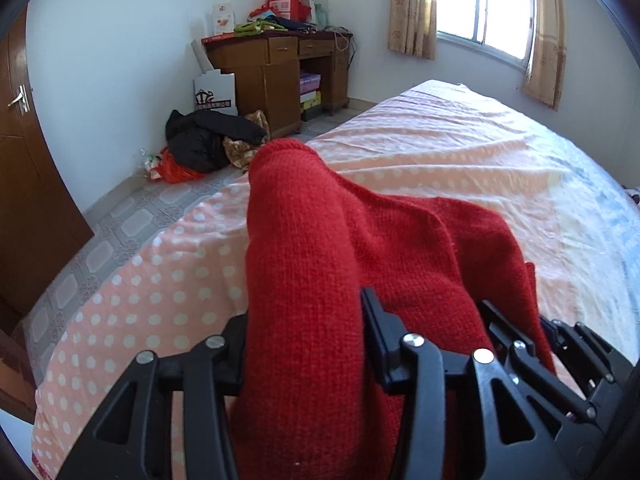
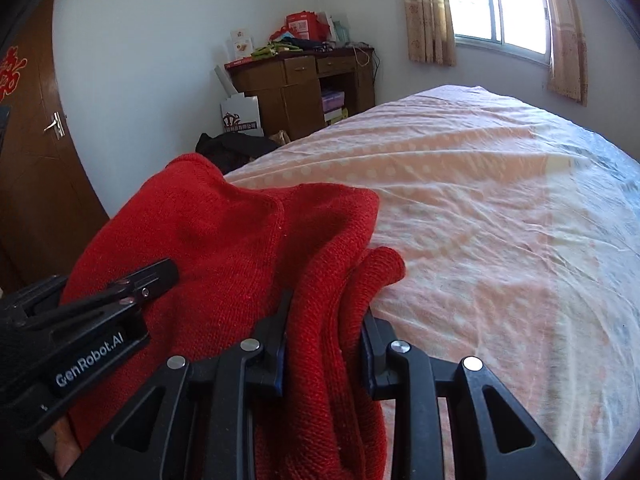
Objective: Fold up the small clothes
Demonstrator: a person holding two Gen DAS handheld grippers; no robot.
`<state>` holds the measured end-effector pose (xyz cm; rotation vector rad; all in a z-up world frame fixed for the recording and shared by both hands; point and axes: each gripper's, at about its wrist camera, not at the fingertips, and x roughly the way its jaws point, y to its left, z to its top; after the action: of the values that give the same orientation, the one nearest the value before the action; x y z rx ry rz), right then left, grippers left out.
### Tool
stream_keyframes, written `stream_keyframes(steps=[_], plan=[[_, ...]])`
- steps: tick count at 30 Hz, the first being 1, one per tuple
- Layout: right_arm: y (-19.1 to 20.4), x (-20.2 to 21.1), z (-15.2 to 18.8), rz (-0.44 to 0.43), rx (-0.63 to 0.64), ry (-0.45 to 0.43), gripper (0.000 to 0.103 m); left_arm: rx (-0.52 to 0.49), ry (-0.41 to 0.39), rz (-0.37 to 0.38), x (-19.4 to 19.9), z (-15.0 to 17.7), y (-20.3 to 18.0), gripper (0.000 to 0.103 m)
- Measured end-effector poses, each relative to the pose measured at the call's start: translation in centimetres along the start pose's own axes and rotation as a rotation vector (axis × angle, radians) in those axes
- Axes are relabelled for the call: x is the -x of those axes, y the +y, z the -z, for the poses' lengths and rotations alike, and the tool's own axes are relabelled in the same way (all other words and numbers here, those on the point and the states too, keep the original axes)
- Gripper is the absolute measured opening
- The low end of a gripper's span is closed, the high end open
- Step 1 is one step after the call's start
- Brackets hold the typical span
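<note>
Jaws of both grippers closed on the same red knitted garment (image 1: 312, 248). Left gripper (image 1: 304, 344) clamped on a thick rolled length of the knit that rises between its fingers and blocks the near middle of the left wrist view. Right gripper (image 2: 324, 344) pinched on several bunched layers at the garment's right edge (image 2: 320, 280). Left gripper also visible from the right wrist camera (image 2: 120, 292), at near left, pressed against the red cloth. Garment held up over the near left corner of the bed (image 1: 460, 152), draped between the two grippers and hiding much of the sheet beneath.

Bed covered in a pink sheet with white dots, wrinkled, paler toward the far right. Beyond its left edge, grey patterned floor tiles (image 1: 132, 216). On the floor by the far wall, a black jacket (image 1: 208, 136) heaped over an orange-red bag (image 1: 176, 170), with a brownish cloth just beside it. Behind that, a white paper bag (image 1: 216, 92) with a dark crest and unreadable lettering, leaning against a brown wooden desk (image 1: 272, 68). Desk top piled with red boxes, a white card and green fabric; stacked boxes in its open knee space. Brown door (image 2: 36, 140) with a metal handle at far left, red paper character on it. Window (image 1: 488, 8) with beige curtains at far right.

"GenRobot.AI" printed in white on the left gripper's body.
</note>
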<state>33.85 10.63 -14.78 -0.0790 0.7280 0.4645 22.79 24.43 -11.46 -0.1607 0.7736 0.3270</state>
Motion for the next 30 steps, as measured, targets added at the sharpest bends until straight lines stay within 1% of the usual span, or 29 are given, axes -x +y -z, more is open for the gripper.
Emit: stream_keyframes(steps=[2, 3, 5, 7, 9, 11, 12, 15, 17, 19, 20, 21, 22, 25, 26, 28, 30], plan=[[-0.1, -0.3, -0.1, -0.003, -0.004, 0.007, 0.03, 0.021, 0.01, 0.003, -0.4, -0.2, 0.3, 0.058], [-0.2, -0.3, -0.1, -0.007, -0.01, 0.009, 0.03, 0.043, 0.02, 0.013, -0.5, -0.3, 0.6, 0.06], [-0.4, -0.2, 0.1, -0.014, -0.02, 0.008, 0.03, 0.079, 0.043, 0.034, -0.9, -0.6, 1.2, 0.068], [-0.5, -0.2, 0.1, -0.013, -0.025, 0.008, 0.031, 0.099, 0.064, 0.033, -1.0, -0.7, 1.7, 0.073], [-0.4, -0.1, 0.1, -0.001, -0.019, 0.009, 0.036, 0.091, 0.075, 0.035, -0.8, -0.8, 1.6, 0.073], [-0.2, 0.5, 0.2, 0.0, -0.004, 0.011, 0.038, 0.08, 0.074, 0.042, 0.0, -0.8, 1.7, 0.073], [-0.3, 1.1, 0.2, -0.002, 0.003, 0.007, 0.039, 0.079, 0.07, 0.047, 0.3, -0.7, 1.8, 0.074], [-0.8, 3.8, 0.6, 0.004, -0.017, -0.028, 0.039, 0.084, 0.062, 0.049, 1.8, -0.1, 2.5, 0.081], [-1.1, 6.3, 1.5, 0.031, -0.04, -0.078, 0.039, 0.089, 0.056, 0.031, 3.1, 0.8, 3.1, 0.092], [-1.5, 9.1, 2.8, 0.06, -0.069, -0.142, 0.039, 0.101, 0.044, 0.034, 4.0, 1.6, 3.8, 0.095], [-1.3, 9.8, 3.3, 0.058, -0.078, -0.153, 0.039, 0.108, 0.039, 0.04, 4.4, 2.2, 4.1, 0.095], [-1.2, 10.7, 4.0, 0.031, -0.091, -0.157, 0.039, 0.123, 0.041, 0.038, 4.8, 2.8, 4.6, 0.095], [-0.9, 11.3, 4.7, -0.003, -0.093, -0.151, 0.039, 0.134, 0.043, 0.042, 5.0, 3.2, 4.8, 0.095], [0.6, 11.9, 5.7, -0.039, -0.048, -0.127, 0.039, 0.176, 0.039, 0.054, 5.6, 4.3, 5.2, 0.095], [0.9, 11.8, 5.8, -0.042, -0.034, -0.119, 0.037, 0.182, 0.036, 0.055, 5.7, 4.5, 5.2, 0.095], [1.7, 11.0, 6.3, -0.043, -0.012, -0.073, 0.036, 0.168, 0.045, 0.043, 5.3, 4.7, 4.8, 0.096], [1.9, 8.9, 7.1, -0.045, -0.019, 0.021, 0.037, 0.153, 0.058, 0.02, 4.7, 4.6, 4.5, 0.098]])
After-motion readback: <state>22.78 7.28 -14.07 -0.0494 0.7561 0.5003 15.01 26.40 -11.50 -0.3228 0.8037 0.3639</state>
